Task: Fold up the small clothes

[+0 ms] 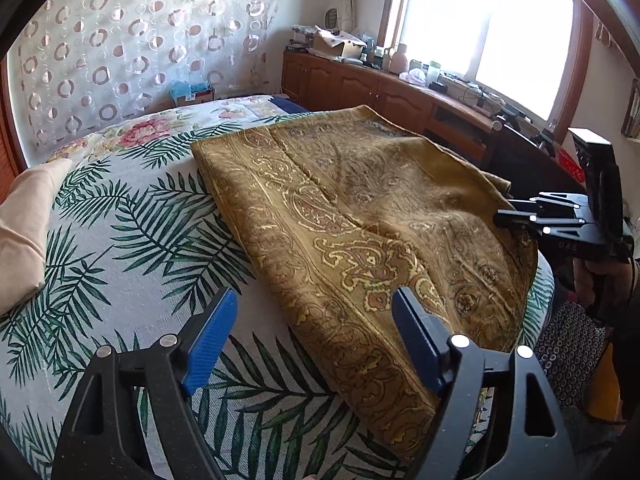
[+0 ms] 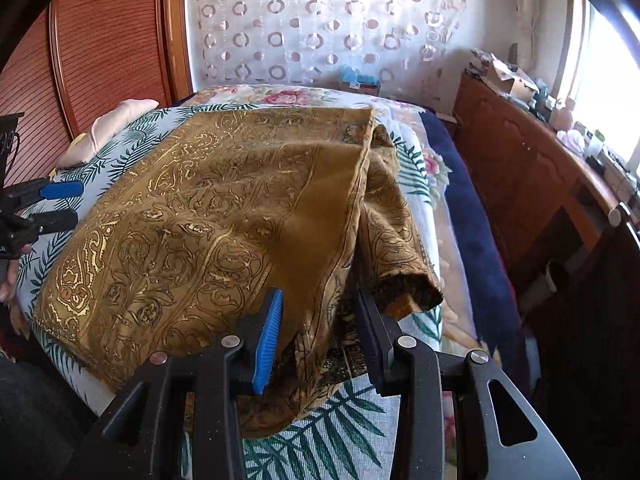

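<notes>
A gold paisley cloth (image 1: 360, 216) lies half-folded on the palm-print bed (image 1: 132, 216). The left gripper (image 1: 316, 332) gapes empty beside its near edge; the right gripper (image 2: 320, 340) straddles a bunched corner, pads apparently not pressing — the fabric could slide off the bed's edge. Layers beneath stay hidden.

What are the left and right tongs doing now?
Left tongs: open, holding nothing, at the brown paisley cloth's edge.
Right tongs: cloth between the pads; grip cannot be told.
</notes>
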A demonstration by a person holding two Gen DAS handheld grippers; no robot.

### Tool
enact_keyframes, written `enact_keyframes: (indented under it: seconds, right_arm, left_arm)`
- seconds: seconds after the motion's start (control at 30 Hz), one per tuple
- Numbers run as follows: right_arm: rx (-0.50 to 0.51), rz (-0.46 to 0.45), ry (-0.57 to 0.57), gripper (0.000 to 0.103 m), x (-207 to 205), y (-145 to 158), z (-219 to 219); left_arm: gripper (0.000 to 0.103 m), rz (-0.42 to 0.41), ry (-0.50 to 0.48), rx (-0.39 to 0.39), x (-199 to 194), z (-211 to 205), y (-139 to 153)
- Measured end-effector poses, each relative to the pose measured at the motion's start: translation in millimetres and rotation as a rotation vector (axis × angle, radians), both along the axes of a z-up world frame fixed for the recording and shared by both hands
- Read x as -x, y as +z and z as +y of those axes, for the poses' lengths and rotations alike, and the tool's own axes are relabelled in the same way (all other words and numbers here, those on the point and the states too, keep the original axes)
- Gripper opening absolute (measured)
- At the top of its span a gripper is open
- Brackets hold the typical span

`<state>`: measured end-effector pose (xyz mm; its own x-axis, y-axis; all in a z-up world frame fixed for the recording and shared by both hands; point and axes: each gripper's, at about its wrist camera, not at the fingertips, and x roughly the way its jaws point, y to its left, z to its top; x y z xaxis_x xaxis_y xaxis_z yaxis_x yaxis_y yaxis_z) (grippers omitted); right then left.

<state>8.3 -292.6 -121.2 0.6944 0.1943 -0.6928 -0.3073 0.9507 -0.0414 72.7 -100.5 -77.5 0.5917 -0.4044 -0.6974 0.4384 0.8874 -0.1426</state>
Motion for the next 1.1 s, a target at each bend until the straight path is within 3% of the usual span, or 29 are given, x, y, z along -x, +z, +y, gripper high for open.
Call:
enact_keyframes:
  seconds: [0.13,0.3,0.47,0.6,0.83,0.9,1.1]
  right_arm:
    - [-0.082,-0.032,0.015,0.007,0,5,-3]
    - [-0.085,-0.097,-0.027,0.005,11,17,-16]
    - [-0.164,-0.060,-0.063,0.006,12,12,-34]
    - [-0.152,-0.051,-0.082,0.006,13,6,-35]
    - [-0.093,-0.039,-0.129,0.049,12,2,-26]
    - [-0.081,-0.025,-0.134,0.050,13,-2,-25]
    - [-0.093,0.047,-0.127,0.052,8,-8,-25]
  left_arm:
    - [0.080,0.013,-0.001,-0.006,2,-1,-3]
    - [0.080,0.031,0.006,-0.009,6,4,-8]
    - [0.080,0.042,0.016,-0.014,10,7,-11]
    - [0.080,0.045,0.020,-0.021,13,8,-12]
    - [0.080,0.062,0.008,-0.011,17,6,-17]
    - [0.080,0.071,-0.009,-0.002,18,5,-19]
    - [0.055,0.100,-0.051,0.037,23,4,-21]
